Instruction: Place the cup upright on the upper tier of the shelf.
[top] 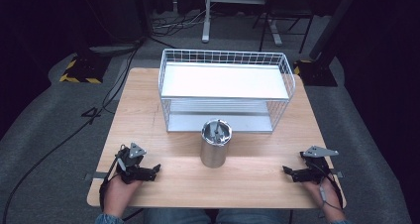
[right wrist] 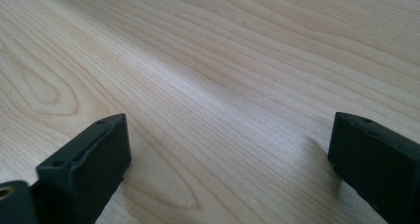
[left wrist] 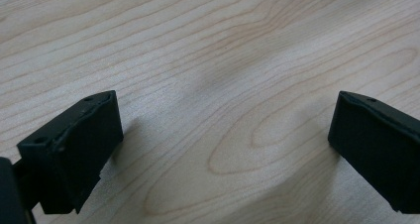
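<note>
Table (top: 163, 135): pale wood, matt, its grain showing plainly. Canister (top: 216, 149), standing on it just before the rack: brushed metal, shining dully. Rack (top: 225, 87): white-coated wire holding smooth, glossy white shelves. Left gripper (top: 156, 168) and right gripper (top: 286, 170), flanking the canister: matt black plastic jaws, each carrying a grey metal plate.

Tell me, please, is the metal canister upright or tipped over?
Upright: the metal canister stands on its base on the table, its round top facing up, in front of the wire rack.

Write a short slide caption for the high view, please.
Both grippers rest beside a steel canister.
</note>
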Available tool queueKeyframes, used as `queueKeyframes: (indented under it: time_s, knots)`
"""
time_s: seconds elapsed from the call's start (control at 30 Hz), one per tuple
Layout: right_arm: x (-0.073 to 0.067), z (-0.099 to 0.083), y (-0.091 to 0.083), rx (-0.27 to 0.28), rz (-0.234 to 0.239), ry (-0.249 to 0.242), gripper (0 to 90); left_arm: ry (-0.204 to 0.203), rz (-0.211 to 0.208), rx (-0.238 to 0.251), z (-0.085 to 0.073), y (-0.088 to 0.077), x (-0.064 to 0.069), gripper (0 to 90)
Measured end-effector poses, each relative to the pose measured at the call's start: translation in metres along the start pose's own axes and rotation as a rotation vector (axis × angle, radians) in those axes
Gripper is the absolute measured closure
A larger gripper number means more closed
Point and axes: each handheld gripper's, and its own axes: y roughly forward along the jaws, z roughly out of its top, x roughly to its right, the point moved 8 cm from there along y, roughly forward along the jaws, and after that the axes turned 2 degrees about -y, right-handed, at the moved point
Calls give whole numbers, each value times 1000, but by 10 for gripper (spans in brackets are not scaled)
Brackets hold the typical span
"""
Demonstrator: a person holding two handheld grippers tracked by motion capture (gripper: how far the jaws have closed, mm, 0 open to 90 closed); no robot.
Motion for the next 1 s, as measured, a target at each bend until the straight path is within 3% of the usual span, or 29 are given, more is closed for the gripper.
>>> queueKeyframes:
  time_s: [0.27,0.47,0.67,0.83,1.0]
  knots:
    - [0,0,-1,8,0,1,62,-7,-15,-26,1,-3,-1,0]
    - [0,0,-1,8,-2,0,61,-5,-44,50,19,-23,3,0]
    - [0,0,-1,9,-2,0,61,7,-86,127,36,-41,16,1]
    - [0,0,-1,8,-2,0,61,15,-136,253,53,-59,27,1]
    - [0,0,-1,8,-2,1,61,13,-171,330,63,-70,34,1]
